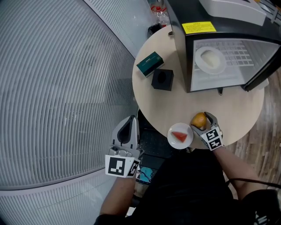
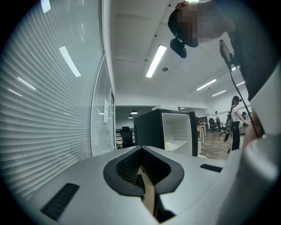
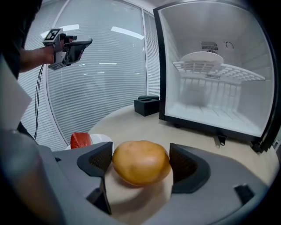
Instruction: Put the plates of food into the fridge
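Observation:
A round yellow-brown fruit [image 1: 198,119] [image 3: 140,161] rests on the round table [image 1: 175,103] near its front edge. My right gripper [image 1: 202,119] [image 3: 140,163] is open around it, with the pads close against its two sides. Just left of it stands a white plate [image 1: 173,141] [image 3: 102,139] with a red slice [image 1: 179,136] [image 3: 80,139]. The open black fridge [image 1: 206,13] [image 3: 210,101] stands at the back right, with another white plate [image 1: 210,59] [image 3: 203,58] on its shelf. My left gripper [image 1: 130,119] [image 2: 141,148] [image 3: 85,42] is shut and empty, off the table's left edge.
A green box [image 1: 150,63] and a black box [image 1: 162,79] [image 3: 147,105] sit on the table's left part. The fridge door [image 1: 263,74] swings out at the right. A blind-covered glass wall [image 1: 57,88] runs along the left. People [image 2: 235,118] stand far off.

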The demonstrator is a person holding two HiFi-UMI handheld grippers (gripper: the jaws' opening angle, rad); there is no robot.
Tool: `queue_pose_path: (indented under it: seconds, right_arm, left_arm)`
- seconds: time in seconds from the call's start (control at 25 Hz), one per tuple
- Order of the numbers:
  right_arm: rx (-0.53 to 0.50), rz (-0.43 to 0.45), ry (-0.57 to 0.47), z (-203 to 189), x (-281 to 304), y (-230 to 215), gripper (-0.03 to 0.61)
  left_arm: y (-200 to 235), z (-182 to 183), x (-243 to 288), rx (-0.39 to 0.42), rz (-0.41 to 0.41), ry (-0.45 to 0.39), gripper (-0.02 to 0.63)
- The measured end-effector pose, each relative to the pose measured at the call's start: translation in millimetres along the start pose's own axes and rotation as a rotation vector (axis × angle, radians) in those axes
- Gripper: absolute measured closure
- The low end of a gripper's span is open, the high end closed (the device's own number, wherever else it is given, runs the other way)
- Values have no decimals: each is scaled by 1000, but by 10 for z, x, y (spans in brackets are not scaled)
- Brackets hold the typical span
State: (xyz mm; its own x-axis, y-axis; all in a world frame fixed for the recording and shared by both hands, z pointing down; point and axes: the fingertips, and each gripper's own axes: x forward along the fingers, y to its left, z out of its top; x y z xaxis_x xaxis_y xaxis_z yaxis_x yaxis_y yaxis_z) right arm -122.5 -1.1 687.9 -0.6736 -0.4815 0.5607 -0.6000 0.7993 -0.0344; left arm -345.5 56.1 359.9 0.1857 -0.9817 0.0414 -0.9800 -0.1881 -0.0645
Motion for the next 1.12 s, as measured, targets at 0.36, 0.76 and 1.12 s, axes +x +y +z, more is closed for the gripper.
queue_pose_path:
  seconds: [0.36,0.76,1.12]
  right_arm:
    - [-32,-17,33,-84,-90,-6,156]
    - [53,51,101,-174,146,5,101]
    - [99,69,94,-158,151,-113,101]
  left_arm:
    - [16,2,6,3,-11,2,611]
    - [-24,23,99,8,-17,8,611]
    - [-145,30,257,8,-34,14,611]
